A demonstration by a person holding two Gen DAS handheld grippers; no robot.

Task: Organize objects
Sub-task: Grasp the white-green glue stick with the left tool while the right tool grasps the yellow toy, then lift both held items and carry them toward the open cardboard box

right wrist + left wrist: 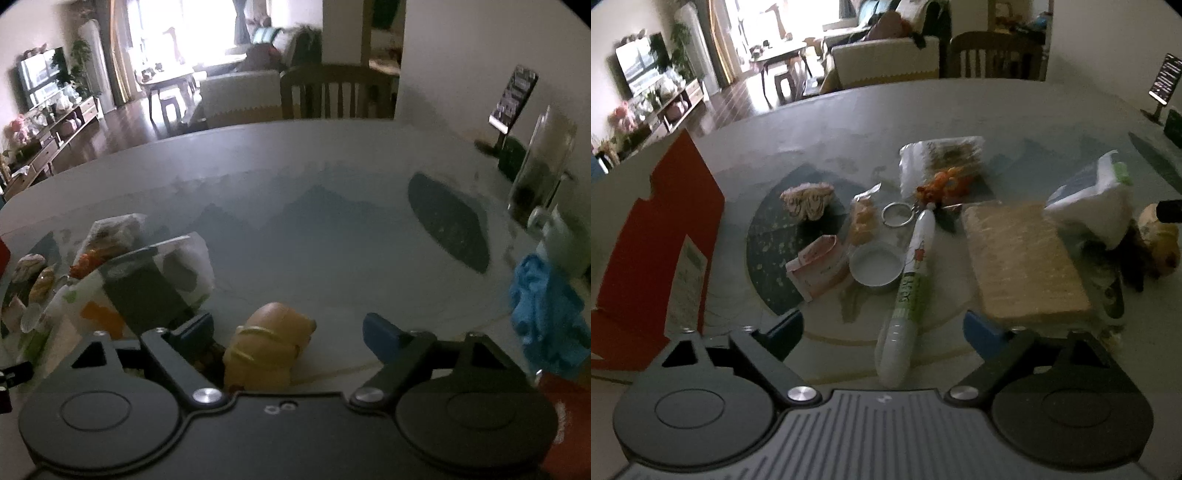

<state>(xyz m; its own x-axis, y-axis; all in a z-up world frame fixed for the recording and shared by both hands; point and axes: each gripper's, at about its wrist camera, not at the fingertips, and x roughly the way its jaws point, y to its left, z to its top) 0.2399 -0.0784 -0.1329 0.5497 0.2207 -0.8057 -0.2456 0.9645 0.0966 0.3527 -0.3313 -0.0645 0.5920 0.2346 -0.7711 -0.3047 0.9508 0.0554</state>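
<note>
My left gripper (884, 328) is open over the table, and a white and green tube (908, 295) lies lengthwise between its blue fingertips. Beyond the tube lie a round white lid (875, 267), a pink packet (818, 271), a snack bag (862, 218), a key ring with an orange charm (942, 186), a striped plush piece (809, 201) and a tan woven pad (1023, 258). My right gripper (288, 328) is open too, with a tan toy figure (267, 349) lying between its fingers near the left one. The same toy (1160, 240) shows at the right in the left wrist view.
A red box (661, 236) stands open at the left edge. A white tissue pack (1089, 199) leans beside the pad. At the right lie a blue cloth (546, 314), a glass jar (543, 170), a mug and a phone on a stand (511, 99). Chairs stand behind the round table (295, 177).
</note>
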